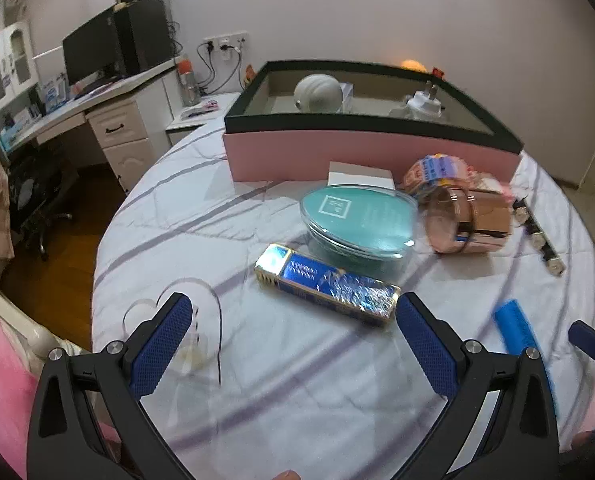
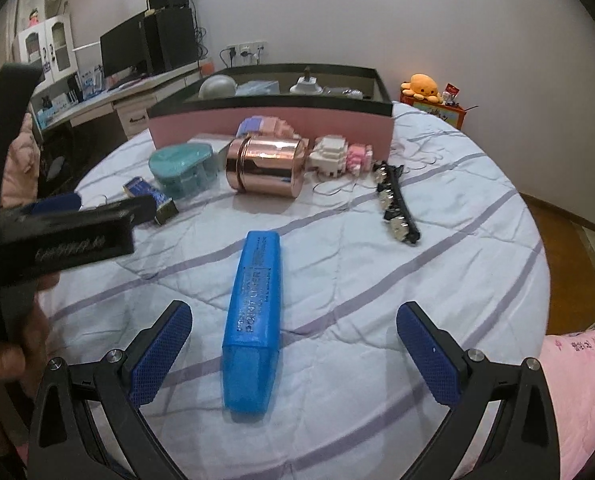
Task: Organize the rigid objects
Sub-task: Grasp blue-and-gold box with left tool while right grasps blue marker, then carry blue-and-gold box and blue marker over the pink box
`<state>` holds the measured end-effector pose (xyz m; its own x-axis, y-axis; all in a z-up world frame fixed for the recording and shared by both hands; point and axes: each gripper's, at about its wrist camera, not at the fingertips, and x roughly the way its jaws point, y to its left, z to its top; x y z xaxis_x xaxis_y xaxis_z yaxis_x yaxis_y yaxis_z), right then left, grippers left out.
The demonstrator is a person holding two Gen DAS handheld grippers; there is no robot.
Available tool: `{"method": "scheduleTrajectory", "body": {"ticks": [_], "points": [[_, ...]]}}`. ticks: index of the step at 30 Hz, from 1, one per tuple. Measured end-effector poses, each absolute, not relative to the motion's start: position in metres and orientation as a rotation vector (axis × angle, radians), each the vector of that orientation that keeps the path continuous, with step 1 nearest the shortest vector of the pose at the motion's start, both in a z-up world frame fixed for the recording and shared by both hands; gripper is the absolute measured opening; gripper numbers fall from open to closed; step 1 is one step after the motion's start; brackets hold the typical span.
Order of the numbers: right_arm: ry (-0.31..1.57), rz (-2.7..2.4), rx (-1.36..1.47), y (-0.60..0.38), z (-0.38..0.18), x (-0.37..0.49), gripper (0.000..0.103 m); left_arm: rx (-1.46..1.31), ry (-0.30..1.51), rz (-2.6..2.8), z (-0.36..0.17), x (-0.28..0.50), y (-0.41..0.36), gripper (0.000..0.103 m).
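Blue case (image 2: 251, 326) dead ahead of right gripper (image 2: 293, 356), between its wide, empty jaws
Long axis runs along the fingers; left gripper (image 1: 293, 350), also wide, sits farther off

The long case (image 2: 252, 326) lies nearest on the bed (image 2: 457, 280). At twelve o'clock the canister (image 2: 266, 168) lies before the box (image 2: 273, 122); at two o'clock, the clip strip (image 2: 395, 204).
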<state>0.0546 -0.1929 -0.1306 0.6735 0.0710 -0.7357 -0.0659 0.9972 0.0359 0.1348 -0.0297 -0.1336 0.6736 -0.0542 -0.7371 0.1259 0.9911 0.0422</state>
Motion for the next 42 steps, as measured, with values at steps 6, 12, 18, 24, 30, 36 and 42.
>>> {"method": "scheduleTrajectory", "body": {"ticks": [6, 12, 18, 24, 30, 36, 42], "points": [[0.822, 0.088, -0.034, -0.181, -0.136, 0.063, 0.089, 0.138, 0.908, -0.18, -0.146, 0.151, -0.039, 0.103], [0.81, 0.132, -0.059, -0.175, -0.134, 0.063, 0.047, 0.098, 0.909, -0.25, -0.144, 0.156, -0.039, 0.094], [0.814, 0.15, -0.039, -0.179, -0.131, 0.062, 0.026, 0.079, 0.89, -0.27, -0.139, 0.153, -0.033, 0.084], [0.816, 0.174, -0.008, -0.185, -0.127, 0.057, 0.026, 0.036, 0.872, -0.265, -0.138, 0.134, -0.023, 0.084], [0.802, 0.184, 0.004, -0.19, -0.118, 0.053, 0.026, 0.013, 0.853, -0.252, -0.13, 0.119, -0.014, 0.084], [0.777, 0.217, 0.028, -0.194, -0.1, 0.056, 0.026, -0.003, 0.811, -0.252, -0.111, 0.114, -0.009, 0.084], [0.702, 0.27, 0.039, -0.206, -0.051, 0.087, 0.026, 0.008, 0.724, -0.28, -0.066, 0.13, -0.017, 0.084]]}}
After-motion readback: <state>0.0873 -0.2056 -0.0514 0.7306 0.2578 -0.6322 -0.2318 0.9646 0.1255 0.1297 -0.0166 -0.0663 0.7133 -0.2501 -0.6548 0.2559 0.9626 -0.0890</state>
